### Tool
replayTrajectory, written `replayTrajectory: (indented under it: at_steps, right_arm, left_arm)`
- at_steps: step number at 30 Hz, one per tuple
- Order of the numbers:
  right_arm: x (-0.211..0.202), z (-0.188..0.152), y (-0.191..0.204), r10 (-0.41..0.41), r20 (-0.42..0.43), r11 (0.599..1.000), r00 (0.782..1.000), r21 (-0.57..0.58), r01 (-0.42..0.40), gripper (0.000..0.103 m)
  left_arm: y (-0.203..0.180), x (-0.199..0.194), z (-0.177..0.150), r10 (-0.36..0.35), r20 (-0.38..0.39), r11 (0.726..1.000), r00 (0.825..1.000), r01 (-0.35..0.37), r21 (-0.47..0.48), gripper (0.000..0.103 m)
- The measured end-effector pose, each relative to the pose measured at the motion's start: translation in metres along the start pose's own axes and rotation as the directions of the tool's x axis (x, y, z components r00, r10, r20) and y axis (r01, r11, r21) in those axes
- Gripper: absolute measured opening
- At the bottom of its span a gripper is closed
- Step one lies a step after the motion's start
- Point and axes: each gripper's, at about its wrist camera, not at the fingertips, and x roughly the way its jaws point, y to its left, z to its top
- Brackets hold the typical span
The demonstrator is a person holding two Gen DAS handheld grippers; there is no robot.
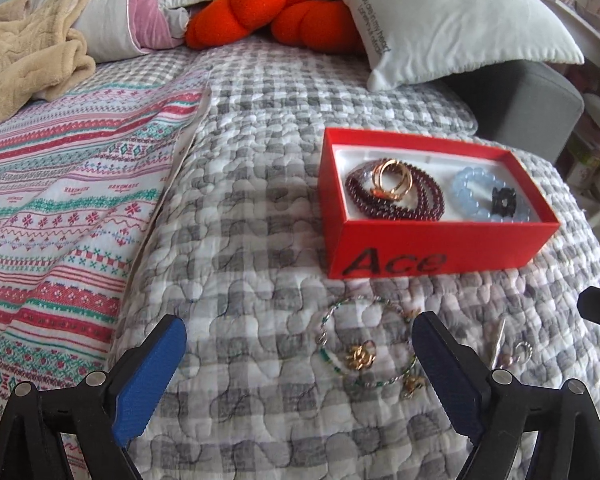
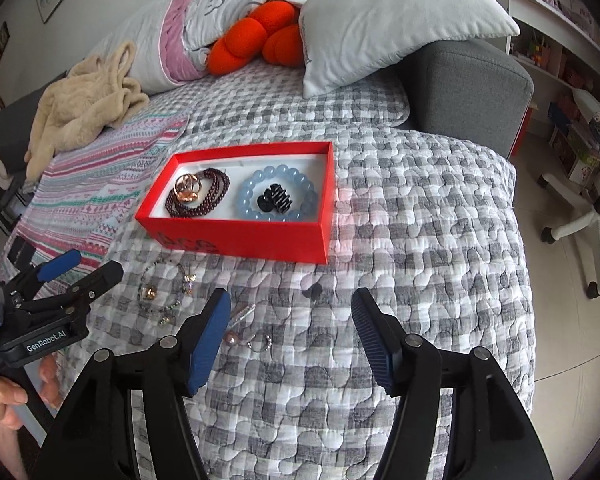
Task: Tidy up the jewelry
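A red box (image 1: 440, 254) (image 2: 236, 236) stands on the grey checked quilt. It holds a dark red bead bracelet (image 1: 428, 204) (image 2: 212, 196), gold rings (image 1: 394, 180) (image 2: 188, 190), a pale blue bead bracelet (image 1: 470, 188) (image 2: 248, 200) and a black hair clip (image 1: 504, 200) (image 2: 276, 200). In front of the box lie a green-and-silver bracelet (image 1: 328, 322) (image 2: 148, 276) with a gold piece (image 1: 360, 358), a pearl earring (image 2: 231, 338) and a silver ring (image 1: 522, 350) (image 2: 260, 342). My left gripper (image 1: 300, 340) (image 2: 80, 264) is open and empty just short of the bracelet. My right gripper (image 2: 290, 316) is open and empty above the quilt.
Pillows (image 2: 380, 20), an orange plush (image 2: 252, 40) and a beige blanket (image 2: 84, 104) lie at the back. A striped cloth (image 1: 60, 200) covers the left. A grey sofa arm (image 2: 468, 88) and a swivel chair base (image 2: 576, 228) are to the right, past the bed's edge.
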Motion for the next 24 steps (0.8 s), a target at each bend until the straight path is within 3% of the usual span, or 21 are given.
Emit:
replayTrajectory:
  at_steps: [9, 18, 23, 24]
  right_arm:
    - [0.018, -0.026, 0.003, -0.039, -0.063, 0.996, 0.997, -0.082, 0.034, 0.066]
    - [0.029, -0.052, -0.005, -0.11, -0.083, 0.982, 0.99, -0.161, 0.096, 0.066]
    - [0.027, -0.056, -0.008, -0.101, -0.072, 0.981, 0.992, -0.172, 0.087, 0.066]
    - [0.027, -0.056, -0.008, -0.098, -0.073, 0.982, 0.993, -0.17, 0.084, 0.066]
  left_arm:
    - [0.01, 0.007, -0.03, 0.017, -0.029, 0.996, 0.999, -0.014, 0.084, 0.094]
    - [0.013, 0.014, -0.039, -0.05, -0.069, 0.99, 0.996, 0.058, 0.13, 0.093]
    - [0.002, 0.008, -0.03, -0.154, -0.054, 0.98, 0.987, 0.159, 0.122, 0.051]
    - [-0.003, 0.008, -0.029, -0.166, -0.05, 0.976, 0.985, 0.171, 0.132, 0.048]
